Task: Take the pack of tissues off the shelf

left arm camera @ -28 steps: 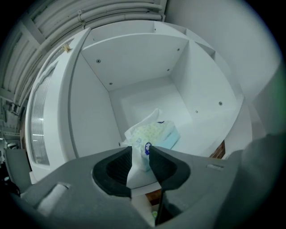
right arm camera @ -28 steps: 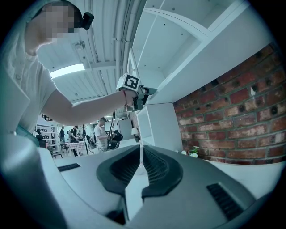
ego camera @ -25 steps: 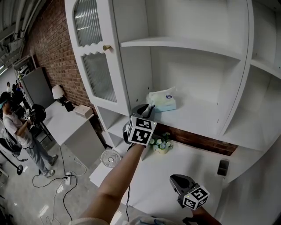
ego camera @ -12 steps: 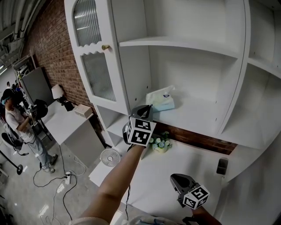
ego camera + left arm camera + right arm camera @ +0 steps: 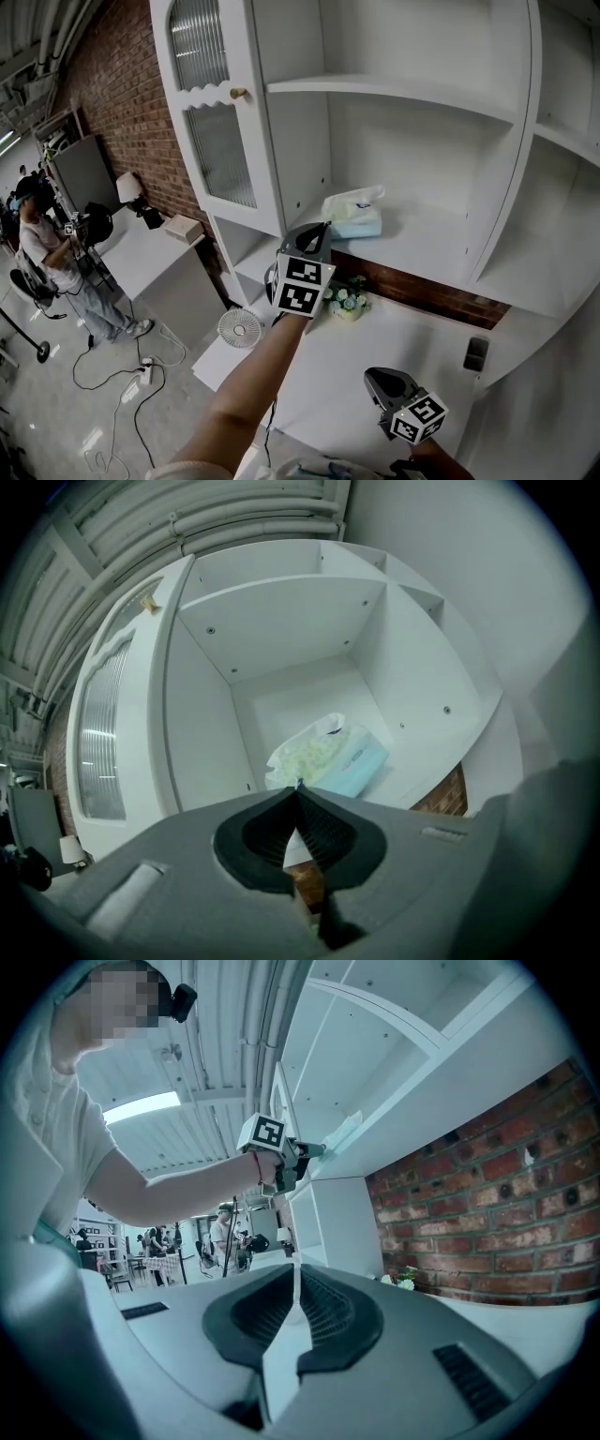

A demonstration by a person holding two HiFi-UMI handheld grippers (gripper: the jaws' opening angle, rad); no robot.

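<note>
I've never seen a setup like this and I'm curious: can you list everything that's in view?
shelf unit: one, white, fills the middle
pack of tissues: one, pale blue, on lower shelf
glass door: one, white-framed, left of shelves
flower pot: one, small, on counter below
fan: one, white, low ledge at left
dark object: one, on counter, right
bystander: one, far left
left gripper: grey, shut, tips at the tissues
right gripper: grey, shut, empty, low over counter
</note>
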